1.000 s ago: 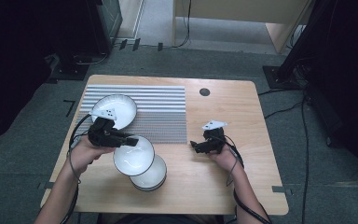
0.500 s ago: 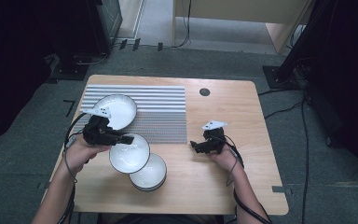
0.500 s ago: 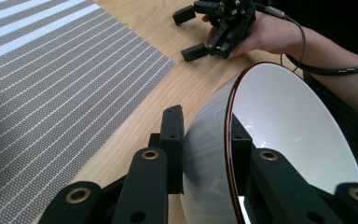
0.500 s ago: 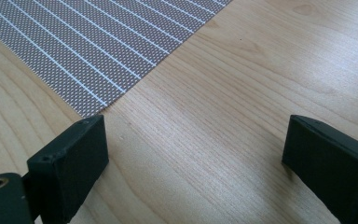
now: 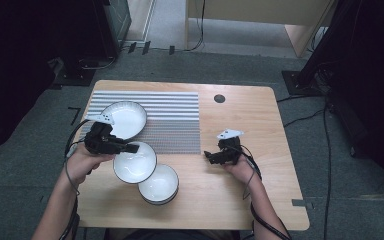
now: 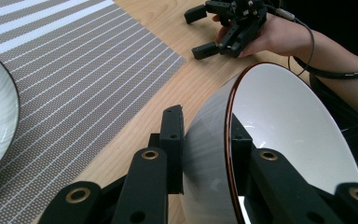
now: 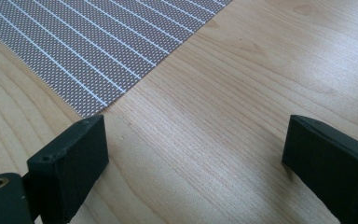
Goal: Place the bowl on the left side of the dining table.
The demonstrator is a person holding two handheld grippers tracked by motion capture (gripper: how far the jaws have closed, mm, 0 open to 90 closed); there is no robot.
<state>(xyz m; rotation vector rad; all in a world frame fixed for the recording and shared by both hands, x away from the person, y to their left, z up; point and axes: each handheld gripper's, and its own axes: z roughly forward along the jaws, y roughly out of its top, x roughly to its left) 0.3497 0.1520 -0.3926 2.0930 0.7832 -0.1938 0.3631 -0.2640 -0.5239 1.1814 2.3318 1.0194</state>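
My left gripper (image 5: 130, 148) is shut on the rim of a white bowl (image 5: 135, 162) with a dark edge, held just off the table's left front. In the left gripper view the bowl (image 6: 279, 126) stands tilted, its wall pinched between the two black jaws of my left gripper (image 6: 205, 144). A second white bowl (image 5: 159, 184) rests on the wood just right of and nearer than the held one. A third bowl (image 5: 125, 119) lies on the striped mat (image 5: 175, 120). My right gripper (image 5: 211, 156) rests open on the table right of the mat, its fingertips (image 7: 74, 158) wide apart over bare wood.
The wooden table (image 5: 260, 125) has a round cable hole (image 5: 219, 98) near its far edge. Cables trail from both grippers toward the person. The striped mat's corner (image 7: 98, 109) lies just ahead of my right gripper. Dark floor and furniture legs surround the table.
My left gripper has carried its bowl up and to the left, off the bowl beneath it, which now stands free on the table. My right gripper has stayed put.
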